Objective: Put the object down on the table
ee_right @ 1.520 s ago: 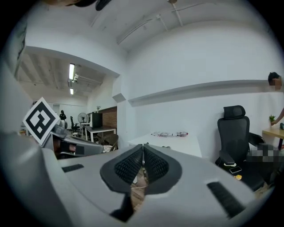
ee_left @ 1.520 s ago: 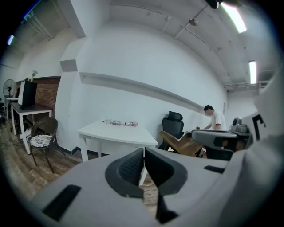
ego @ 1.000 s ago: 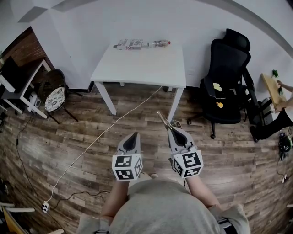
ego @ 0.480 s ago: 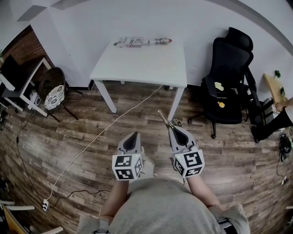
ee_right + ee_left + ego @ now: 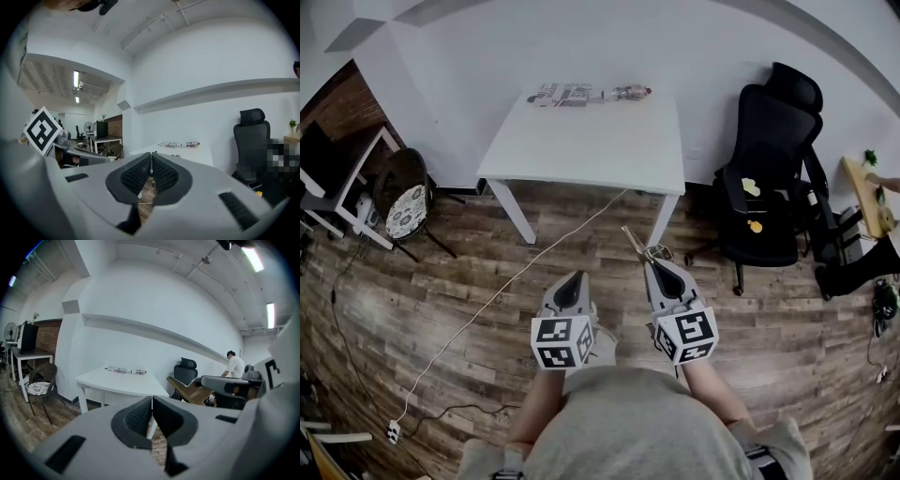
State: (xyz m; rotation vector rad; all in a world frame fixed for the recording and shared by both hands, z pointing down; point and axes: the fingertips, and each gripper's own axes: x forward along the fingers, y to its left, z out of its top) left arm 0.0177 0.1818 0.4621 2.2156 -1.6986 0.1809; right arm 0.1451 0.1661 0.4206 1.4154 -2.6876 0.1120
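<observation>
The right gripper [image 5: 649, 262] pinches the thin tan object [image 5: 634, 243] in nearly closed jaws, pointed toward the white surface [image 5: 591, 141] well ahead, apparently carrying it there, while the left gripper [image 5: 573, 278] has its jaws together and empty.

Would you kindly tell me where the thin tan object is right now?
In the head view, the thin tan object is clamped in the right gripper, right of centre, above the wooden floor and short of the white table.
</observation>
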